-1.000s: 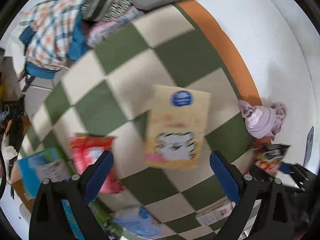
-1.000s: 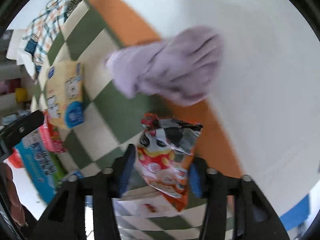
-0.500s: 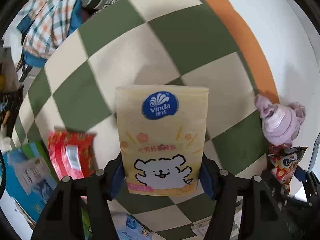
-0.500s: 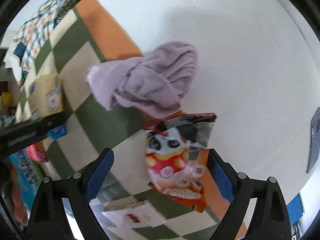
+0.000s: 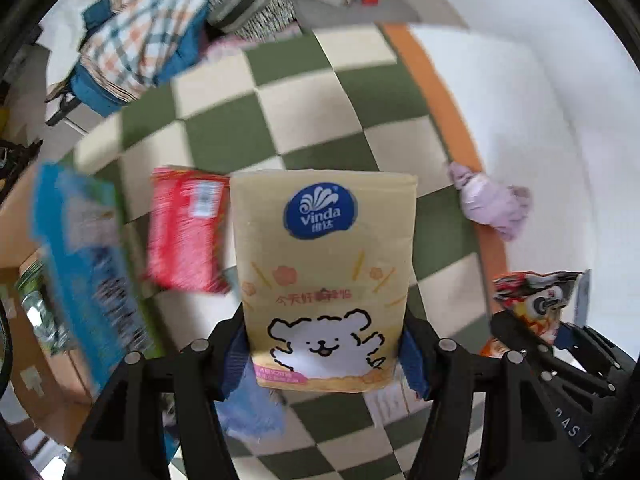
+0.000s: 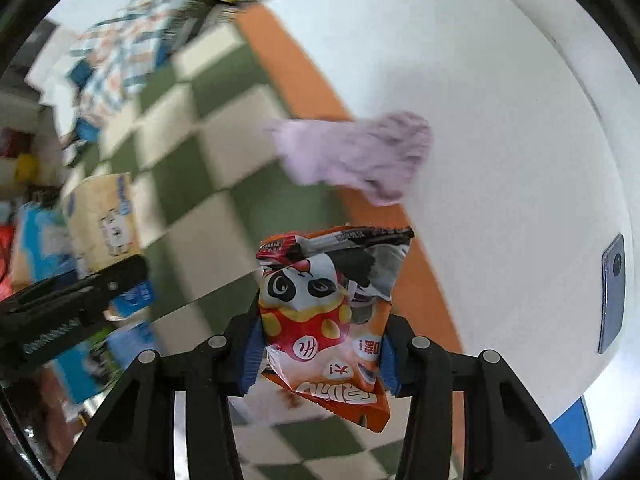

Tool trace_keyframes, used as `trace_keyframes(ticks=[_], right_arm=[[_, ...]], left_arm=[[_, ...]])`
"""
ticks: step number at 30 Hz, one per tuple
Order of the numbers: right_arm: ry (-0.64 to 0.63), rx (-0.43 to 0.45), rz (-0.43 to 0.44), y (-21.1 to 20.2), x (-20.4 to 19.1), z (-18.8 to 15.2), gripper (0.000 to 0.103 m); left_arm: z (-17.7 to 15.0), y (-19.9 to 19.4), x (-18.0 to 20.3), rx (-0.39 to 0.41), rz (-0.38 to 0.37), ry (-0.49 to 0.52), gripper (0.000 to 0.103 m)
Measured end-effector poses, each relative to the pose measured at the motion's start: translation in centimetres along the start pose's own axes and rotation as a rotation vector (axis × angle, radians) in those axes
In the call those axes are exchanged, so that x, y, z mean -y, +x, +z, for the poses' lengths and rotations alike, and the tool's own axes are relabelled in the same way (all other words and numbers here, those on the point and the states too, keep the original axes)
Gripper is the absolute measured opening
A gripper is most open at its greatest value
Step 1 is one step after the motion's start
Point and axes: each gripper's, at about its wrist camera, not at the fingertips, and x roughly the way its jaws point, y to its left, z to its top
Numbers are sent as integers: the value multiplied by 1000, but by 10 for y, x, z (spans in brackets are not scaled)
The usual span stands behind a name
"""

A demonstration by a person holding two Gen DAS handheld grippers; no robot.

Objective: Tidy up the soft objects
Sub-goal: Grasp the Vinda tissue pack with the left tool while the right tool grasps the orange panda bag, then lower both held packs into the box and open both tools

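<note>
My left gripper (image 5: 324,356) is shut on a yellow Vinda tissue pack (image 5: 324,272) with a white bear print and holds it above the checkered mat (image 5: 304,120). My right gripper (image 6: 320,352) is shut on an orange panda snack bag (image 6: 324,308), lifted off the mat. A crumpled lilac cloth (image 6: 360,156) lies at the mat's orange border; it also shows in the left wrist view (image 5: 492,204). The tissue pack shows at the left of the right wrist view (image 6: 100,216), and the snack bag at the right of the left wrist view (image 5: 536,300).
A red packet (image 5: 184,232) and a blue-green box (image 5: 84,260) lie left of the tissue pack. A small blue pack (image 5: 248,412) lies below it. Plaid clothes (image 5: 136,28) and other items are piled at the mat's far end. A phone (image 6: 612,292) lies on the white surface.
My left gripper closed on the tissue pack and lifted it. My right gripper opened, then closed again on the snack bag and raised it. Both views shifted.
</note>
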Motion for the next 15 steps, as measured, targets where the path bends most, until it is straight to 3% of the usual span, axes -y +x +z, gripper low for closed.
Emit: trace_keyframes(ticks=[7, 11, 15], right_arm=[[-144, 34, 173, -65, -100, -36, 49], [-258, 30, 260, -88, -179, -71, 49], [-364, 7, 291, -90, -258, -96, 49]], left_arm=[[-56, -103, -85, 162, 6, -103, 61], [-92, -138, -154, 194, 43, -184, 61], [-114, -153, -214, 211, 117, -247, 61]])
